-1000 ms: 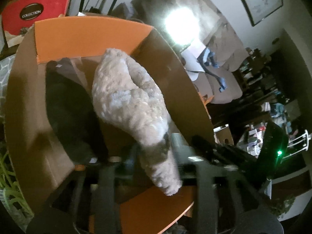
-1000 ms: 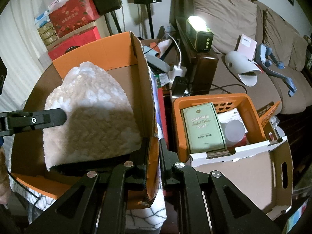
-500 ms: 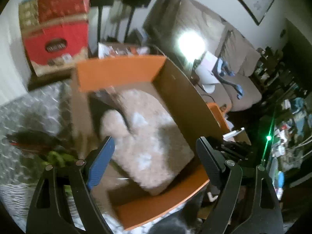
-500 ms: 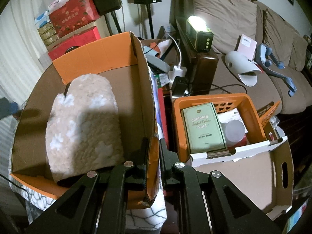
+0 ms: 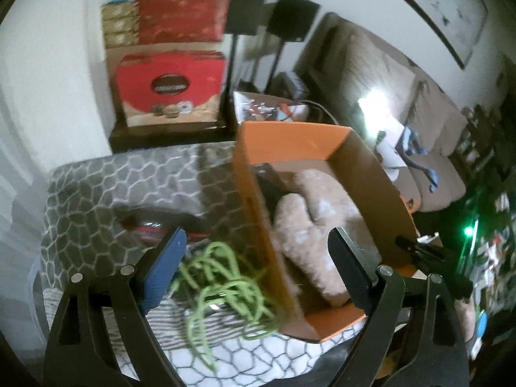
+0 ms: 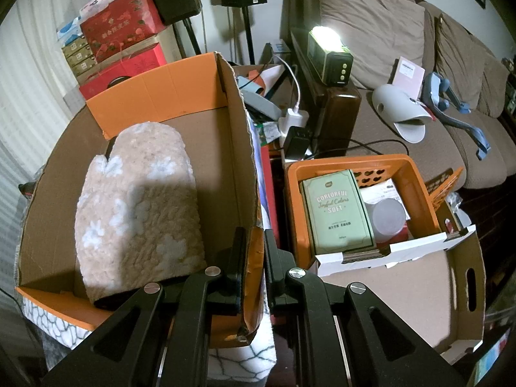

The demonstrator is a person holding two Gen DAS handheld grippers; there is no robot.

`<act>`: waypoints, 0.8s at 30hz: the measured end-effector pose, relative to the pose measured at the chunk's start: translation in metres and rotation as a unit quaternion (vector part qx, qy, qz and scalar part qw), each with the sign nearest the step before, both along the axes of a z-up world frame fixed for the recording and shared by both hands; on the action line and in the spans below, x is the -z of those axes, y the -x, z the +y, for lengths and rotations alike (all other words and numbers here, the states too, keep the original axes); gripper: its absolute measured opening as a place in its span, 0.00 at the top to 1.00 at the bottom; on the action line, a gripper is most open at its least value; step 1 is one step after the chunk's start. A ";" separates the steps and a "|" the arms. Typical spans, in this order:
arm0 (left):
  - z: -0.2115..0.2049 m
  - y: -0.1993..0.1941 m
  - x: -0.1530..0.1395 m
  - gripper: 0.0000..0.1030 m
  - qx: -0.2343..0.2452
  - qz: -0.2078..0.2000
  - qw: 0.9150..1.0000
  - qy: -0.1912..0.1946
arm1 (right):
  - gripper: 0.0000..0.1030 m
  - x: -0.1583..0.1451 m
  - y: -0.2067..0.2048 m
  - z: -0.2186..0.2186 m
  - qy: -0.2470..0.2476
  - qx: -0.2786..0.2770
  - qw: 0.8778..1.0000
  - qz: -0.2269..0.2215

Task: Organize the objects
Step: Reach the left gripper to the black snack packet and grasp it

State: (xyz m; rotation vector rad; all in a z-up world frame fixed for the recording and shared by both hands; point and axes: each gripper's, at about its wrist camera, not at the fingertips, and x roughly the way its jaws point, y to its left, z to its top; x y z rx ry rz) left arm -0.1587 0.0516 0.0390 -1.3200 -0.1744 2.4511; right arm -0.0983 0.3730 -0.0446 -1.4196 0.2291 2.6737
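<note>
So the fluffy slipper (image 6: pixel 138 213) is out of the left gripper (image 5: pixel 254 264) now. A second ago the jaws were clamped on it over the cardboard box (image 6: pixel 235 167); now it lies flat on the box floor, toe end toward 12 o'clock in the right wrist view, with something dark tucked under its 7 o'clock edge (can't tell what, maybe its sole or another item). The left gripper's jaws are still opening, nothing between them, and it has pulled back and up, so its camera now looks across the box's left wall instead of down into it.

The right gripper (image 6: pixel 256 267) hasn't budged: jaws squeezed narrow on the box's right wall, pinching the cardboard at about 6 o'clock in its own view. Looks like it's just steadying the box.

What that means, I reckon: this one drop-off is done and the left hand is free for the next thing. From the left camera, a tangle of green cord (image 5: pixel 225 283) sits on the patterned blanket (image 5: pixel 96 187) just outside the box's left wall, around 6 o'clock, with a dark red-trimmed thing (image 5: pixel 154 225) beside it at 9 o'clock, too blurry to name. Either could be next.

The orange basket (image 6: pixel 419 174) over at 3 o'clock already holds a green tissue pack (image 6: pixel 335 209).
</note>
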 end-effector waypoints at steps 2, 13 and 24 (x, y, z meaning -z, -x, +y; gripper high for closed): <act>-0.015 0.005 0.006 0.14 -0.015 -0.009 1.000 -0.008 | 0.91 0.000 0.000 0.000 0.000 0.000 1.000 0.000; -0.080 0.037 0.057 0.14 -0.081 -0.079 0.991 -0.065 | 0.91 0.000 0.001 -0.001 -0.002 0.001 1.000 0.000; -0.108 0.068 0.106 0.14 -0.133 -0.120 0.976 -0.127 | 0.91 0.000 0.002 -0.002 -0.005 0.002 1.000 0.000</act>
